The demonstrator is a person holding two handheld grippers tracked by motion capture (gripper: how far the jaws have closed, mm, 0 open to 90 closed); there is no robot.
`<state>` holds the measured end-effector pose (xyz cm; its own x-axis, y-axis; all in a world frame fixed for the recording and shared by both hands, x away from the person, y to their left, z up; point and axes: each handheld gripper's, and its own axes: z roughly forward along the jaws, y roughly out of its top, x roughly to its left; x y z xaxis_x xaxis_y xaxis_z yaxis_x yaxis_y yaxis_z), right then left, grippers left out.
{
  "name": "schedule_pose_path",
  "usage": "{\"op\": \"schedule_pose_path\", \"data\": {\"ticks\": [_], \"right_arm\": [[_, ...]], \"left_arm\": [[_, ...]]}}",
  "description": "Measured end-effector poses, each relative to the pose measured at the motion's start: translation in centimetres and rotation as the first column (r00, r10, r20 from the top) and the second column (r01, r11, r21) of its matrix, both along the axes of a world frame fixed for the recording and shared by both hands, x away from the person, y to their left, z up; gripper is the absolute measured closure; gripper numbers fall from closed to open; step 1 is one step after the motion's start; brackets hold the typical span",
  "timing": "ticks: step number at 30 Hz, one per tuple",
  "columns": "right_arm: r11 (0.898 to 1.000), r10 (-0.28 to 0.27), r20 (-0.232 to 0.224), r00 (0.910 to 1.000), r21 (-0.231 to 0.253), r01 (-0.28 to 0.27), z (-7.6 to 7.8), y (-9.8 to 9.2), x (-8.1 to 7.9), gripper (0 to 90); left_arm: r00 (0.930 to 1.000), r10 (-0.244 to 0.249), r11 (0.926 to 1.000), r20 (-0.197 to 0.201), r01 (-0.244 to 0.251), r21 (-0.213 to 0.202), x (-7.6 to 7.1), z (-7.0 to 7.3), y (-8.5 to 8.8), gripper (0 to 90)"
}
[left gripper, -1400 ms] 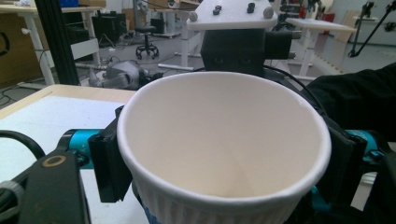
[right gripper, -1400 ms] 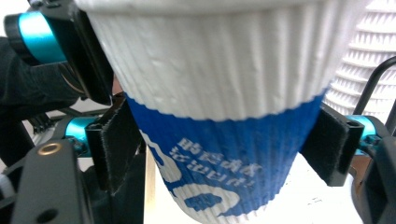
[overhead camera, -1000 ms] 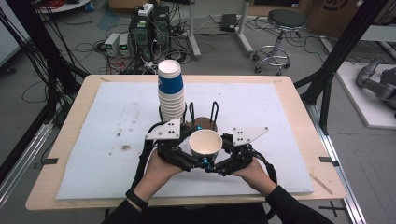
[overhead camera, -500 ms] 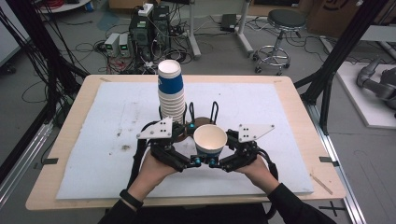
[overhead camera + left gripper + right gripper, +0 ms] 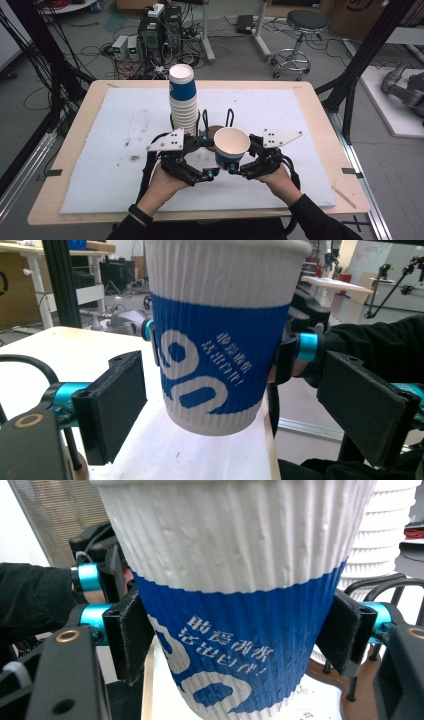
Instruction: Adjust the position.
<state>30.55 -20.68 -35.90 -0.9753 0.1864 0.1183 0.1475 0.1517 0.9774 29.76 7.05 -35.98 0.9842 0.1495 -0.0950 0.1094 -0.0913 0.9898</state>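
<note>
You worked in a robotics lab: your counter stood on a grey floor strewn with cables, beside computer towers, black aluminium framing, a rolling stool and a grey robot arm.

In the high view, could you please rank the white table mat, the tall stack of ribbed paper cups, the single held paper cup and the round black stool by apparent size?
1. White table mat
2. Stack of ribbed paper cups
3. Round black stool and single held blue-and-white paper cup: similar, and the stool stands farther off, so unranked.
</note>
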Motion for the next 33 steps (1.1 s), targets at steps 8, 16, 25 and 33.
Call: {"op": "schedule_pose_path", "data": {"ticks": [8,16,25,33], "right_arm": [[1.0,0.008,-0.007,0.9999,0.021,-0.008,0.1,0.1,-0.1,25.9],[1.0,0.021,-0.017,0.9996,0.024,-0.021,0.0,0.5,-0.4,26.0],[0.999,0.041,-0.012,0.9991,0.02,-0.04,-0.1,1.0,-0.6,26.0],[0.999,0.046,-0.011,0.9989,0.018,-0.046,-0.1,1.1,-0.7,26.1]], "left_arm": [[1.0,0.01,0.9986,-0.001,-0.009,0.051,-0.2,-0.9,-1.2,12.4],[0.9997,0.016,0.9971,-0.018,-0.014,0.074,-0.2,-1.5,-2.2,13.6],[0.9999,0.001,0.9962,-0.011,0.0,0.087,-0.3,-1.7,-2.8,24.7],[0.9999,0.0,0.9967,-0.015,0.001,0.082,-0.3,-1.9,-2.7,30.0]]}}
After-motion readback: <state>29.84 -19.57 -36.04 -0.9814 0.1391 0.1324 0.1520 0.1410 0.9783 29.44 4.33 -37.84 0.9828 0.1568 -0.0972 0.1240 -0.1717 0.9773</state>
